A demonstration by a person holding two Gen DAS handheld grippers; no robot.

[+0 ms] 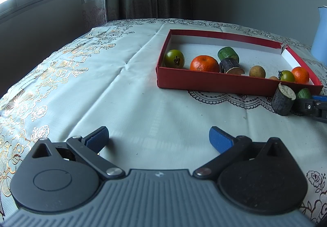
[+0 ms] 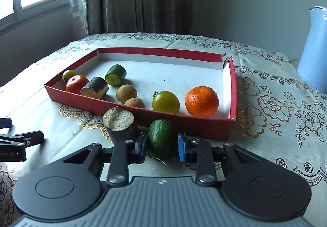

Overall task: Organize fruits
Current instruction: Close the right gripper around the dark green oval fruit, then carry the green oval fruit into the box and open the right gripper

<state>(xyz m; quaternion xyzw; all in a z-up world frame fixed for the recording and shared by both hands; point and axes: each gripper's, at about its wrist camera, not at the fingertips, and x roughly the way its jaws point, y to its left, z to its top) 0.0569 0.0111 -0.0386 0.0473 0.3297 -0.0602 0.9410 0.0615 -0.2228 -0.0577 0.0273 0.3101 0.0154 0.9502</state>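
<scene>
A red tray [image 2: 206, 124] [image 1: 214, 82] holds two oranges [image 2: 201, 101], two green tomatoes [image 2: 166, 102], two brown longans [image 2: 126, 93], a green cucumber piece [image 2: 115, 72] and a dark sugarcane piece [image 2: 94, 87]. In front of the tray, on the cloth, stands another dark sugarcane piece [image 2: 119, 125] [image 1: 283, 99] beside a green cucumber piece [image 2: 160, 138] [image 1: 304, 93]. My right gripper [image 2: 162, 146] has its blue pads on both sides of this green piece, touching or nearly so. My left gripper [image 1: 159, 138] is open and empty, low over the cloth, left of the tray.
A light blue jug [image 2: 314, 47] stands at the table's right back. The table wears a floral lace cloth [image 1: 81, 84]. Curtains and a window are behind. The left gripper shows at the left edge of the right wrist view [image 2: 18, 141].
</scene>
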